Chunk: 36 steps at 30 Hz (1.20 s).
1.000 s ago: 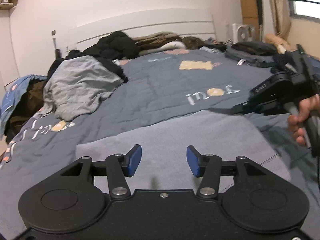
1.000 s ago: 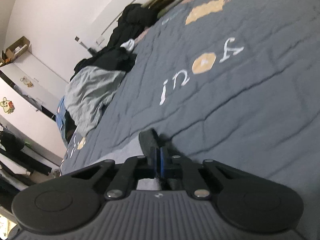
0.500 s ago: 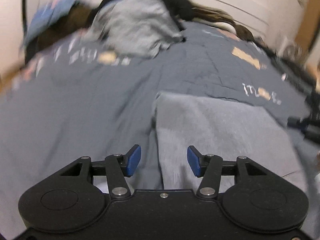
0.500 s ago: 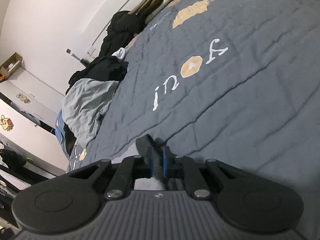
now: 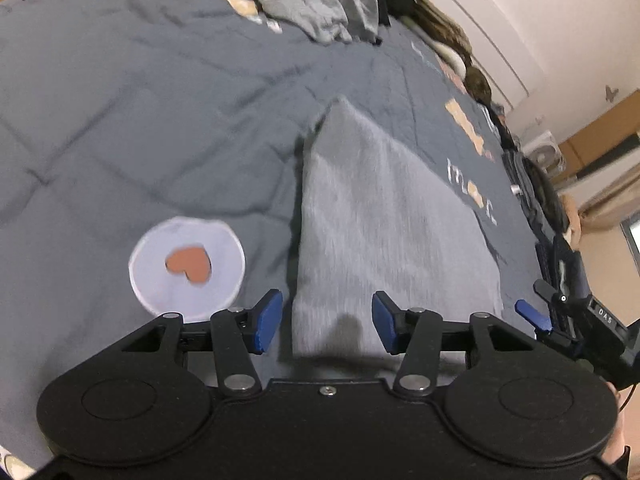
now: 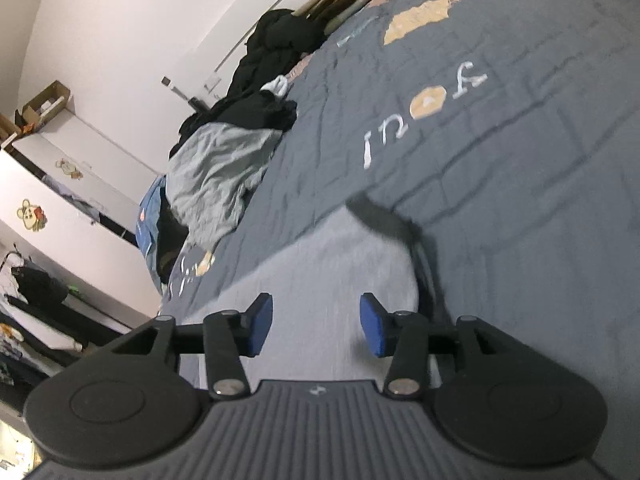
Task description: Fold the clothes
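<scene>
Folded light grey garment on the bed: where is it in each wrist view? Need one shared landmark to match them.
Left wrist: folded grey garment fills centre, narrowing to a corner near the upper middle, right of the round white patch.
Right wrist: same garment lies lower centre, just beyond the gripper pads, with a dark tab at its top right.
Shared landmark: the white lettering with an orange o on the quilt.
</scene>
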Tool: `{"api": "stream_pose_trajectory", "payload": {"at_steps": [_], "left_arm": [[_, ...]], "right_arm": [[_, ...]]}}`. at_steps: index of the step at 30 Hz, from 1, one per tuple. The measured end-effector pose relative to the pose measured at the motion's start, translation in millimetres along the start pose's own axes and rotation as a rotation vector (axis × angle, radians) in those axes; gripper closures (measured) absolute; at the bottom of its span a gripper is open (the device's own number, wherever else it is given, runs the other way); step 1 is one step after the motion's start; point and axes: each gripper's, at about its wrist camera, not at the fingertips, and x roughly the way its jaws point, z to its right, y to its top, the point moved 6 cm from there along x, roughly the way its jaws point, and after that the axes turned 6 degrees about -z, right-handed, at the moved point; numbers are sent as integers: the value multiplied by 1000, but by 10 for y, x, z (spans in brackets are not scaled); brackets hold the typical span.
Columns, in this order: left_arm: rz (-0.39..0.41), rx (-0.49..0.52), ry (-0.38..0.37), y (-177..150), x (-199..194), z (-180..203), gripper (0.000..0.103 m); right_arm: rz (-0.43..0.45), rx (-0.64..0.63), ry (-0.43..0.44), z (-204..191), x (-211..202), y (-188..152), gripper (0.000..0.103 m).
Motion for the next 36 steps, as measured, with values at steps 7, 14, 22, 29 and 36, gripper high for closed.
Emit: {"api": "stream_pose_trajectory", "payload": {"at_steps": [7, 14, 22, 29, 36], "left_arm": [[-38, -51, -24, -46, 176, -96, 74], [-28, -59, -44, -48, 154, -61, 93], [18, -48, -95, 11, -90, -11, 97], [-97, 48, 10, -129, 143, 9, 97], [29, 88, 120, 28, -43, 3, 74]], "right_arm": [[-17, -52, -161, 49, -122, -377, 54], [-74, -20, -139, 103, -40, -525, 53], [-59, 34, -58, 76, -36, -548, 95], [-50, -62, -149, 84, -57, -538, 97], [-76, -172, -221, 45, -33, -584, 92]]}}
